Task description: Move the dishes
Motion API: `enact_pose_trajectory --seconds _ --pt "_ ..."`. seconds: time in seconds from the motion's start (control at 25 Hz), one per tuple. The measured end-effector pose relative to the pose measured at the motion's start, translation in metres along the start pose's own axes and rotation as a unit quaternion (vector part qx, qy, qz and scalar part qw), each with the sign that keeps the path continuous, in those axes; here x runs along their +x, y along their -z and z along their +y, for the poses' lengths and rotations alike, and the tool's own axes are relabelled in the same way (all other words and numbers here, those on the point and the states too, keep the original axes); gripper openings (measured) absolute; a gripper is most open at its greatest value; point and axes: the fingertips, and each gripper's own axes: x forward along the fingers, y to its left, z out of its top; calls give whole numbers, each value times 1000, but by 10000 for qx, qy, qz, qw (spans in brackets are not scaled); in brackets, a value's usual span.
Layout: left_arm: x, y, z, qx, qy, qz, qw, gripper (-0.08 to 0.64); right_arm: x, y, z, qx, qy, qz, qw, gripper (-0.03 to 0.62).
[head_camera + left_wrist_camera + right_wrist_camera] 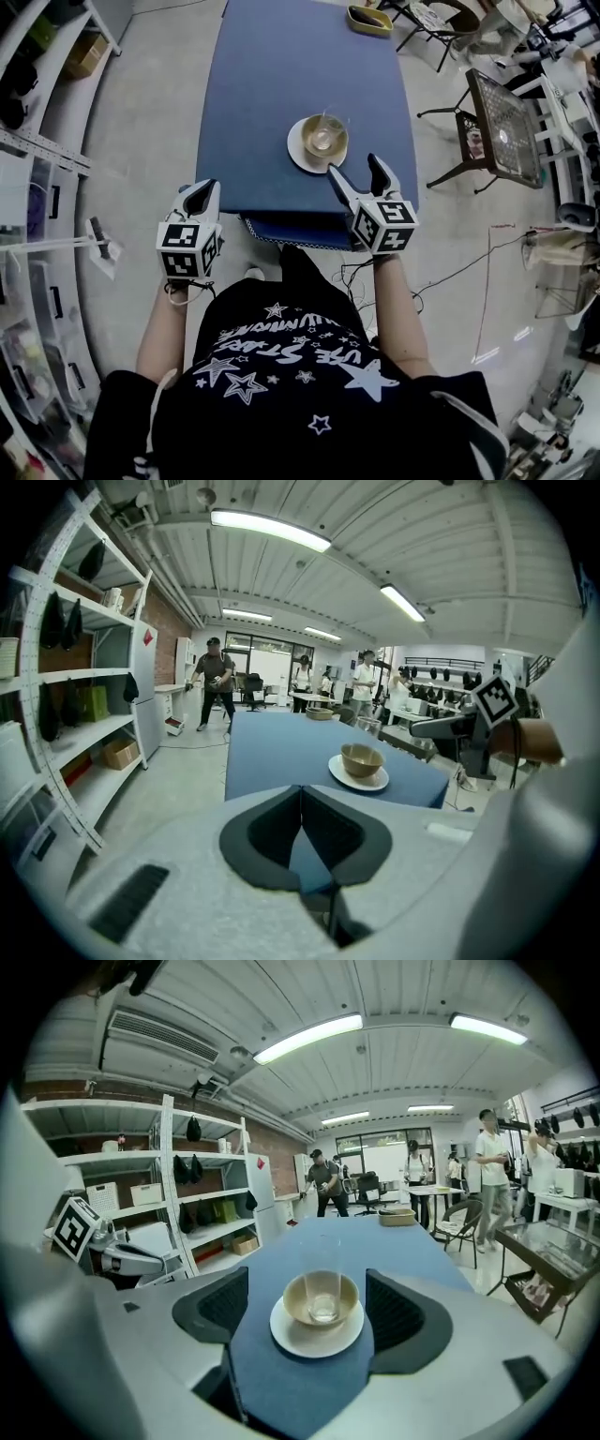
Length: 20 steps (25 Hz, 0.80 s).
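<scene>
Beige ceramic bowl (pixel 317 141) sits on a white round plate (pixel 300 156), and a clear drinking glass (pixel 330 126) stands upright inside the bowl. The stack is on a long blue-topped table (pixel 281 75), toward the near end and right of centre.

Right gripper (pixel 354 167) is at 5 o'clock of the plate, over the table's near edge and pointing at 11 o'clock. Its jaws are spread wide with nothing gripped. In the right gripper view the plate, bowl and glass sit centred in the gap, just ahead of the tips. Contact with the plate rim can't be made out.

Left gripper (pixel 201 192) is at 8 o'clock of the plate, off the table's near-left corner and well apart from the dishes. Its jaws are pressed together with nothing between them. In the left gripper view the bowl and plate show at 1 o'clock, beyond the closed tips.

Yellow rectangular tray (pixel 368 19) is at the table's far end, at 1 o'clock of the plate. A dark metal chair with a mesh seat (pixel 502 117) is on the floor at 3 o'clock of the table. White shelving racks (pixel 33 141) run along the 9 o'clock side. Several people stand in the background of both gripper views, past the table's far end.
</scene>
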Motion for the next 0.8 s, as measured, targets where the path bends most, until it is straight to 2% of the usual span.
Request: enact_pose_trajectory --seconds 0.2,0.44,0.8 --pt "19 -23 5 42 -284 -93 9995 20 37 -17 -9 -290 -356 14 9989 368" --pt "49 -35 -13 -35 -344 -87 9994 20 67 -7 -7 -791 -1011 473 9906 367" --pt "70 -37 -18 -8 -477 110 9988 20 99 2 -12 -822 -1361 589 9855 367"
